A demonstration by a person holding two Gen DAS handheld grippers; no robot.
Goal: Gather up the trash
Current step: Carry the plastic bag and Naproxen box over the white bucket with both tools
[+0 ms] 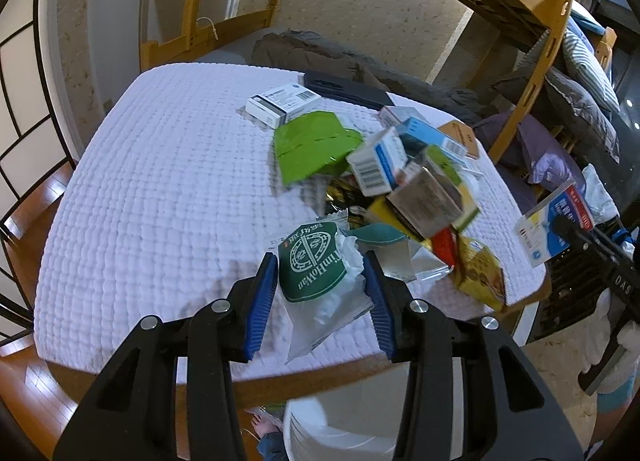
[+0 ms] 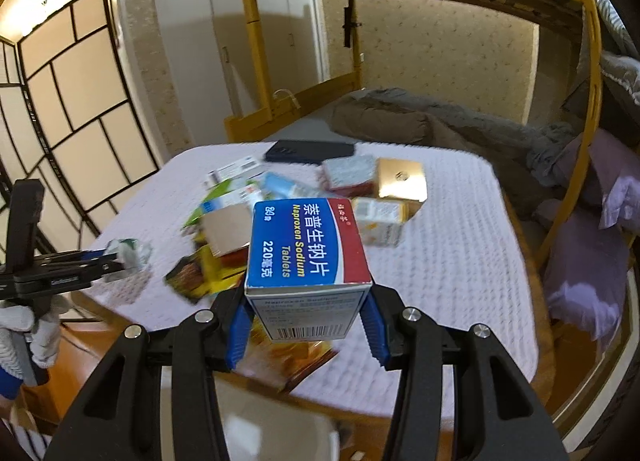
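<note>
My left gripper (image 1: pixel 320 257) is shut on a green-and-white wrapper with crumpled clear plastic (image 1: pixel 310 265), lifted just above the white quilted table cover (image 1: pixel 160 189). Beyond it lies a pile of boxes and packets (image 1: pixel 400 181), with a green pouch (image 1: pixel 312 145) at its left. My right gripper (image 2: pixel 306 299) is shut on a blue, red and white tablet box (image 2: pixel 304 245), held above the table's near edge. The left wrist view shows that box (image 1: pixel 556 221) at the far right; the right wrist view shows the left gripper (image 2: pixel 108 257) and its wrapper (image 2: pixel 130 251) at the left.
A white bin (image 1: pixel 340 429) stands below the table's near edge. A dark phone (image 1: pixel 340 87) and a white box (image 1: pixel 280 101) lie at the table's far side. Behind are a wooden bunk bed (image 2: pixel 256 61) with grey bedding (image 2: pixel 420 117) and a folding screen (image 2: pixel 80 101).
</note>
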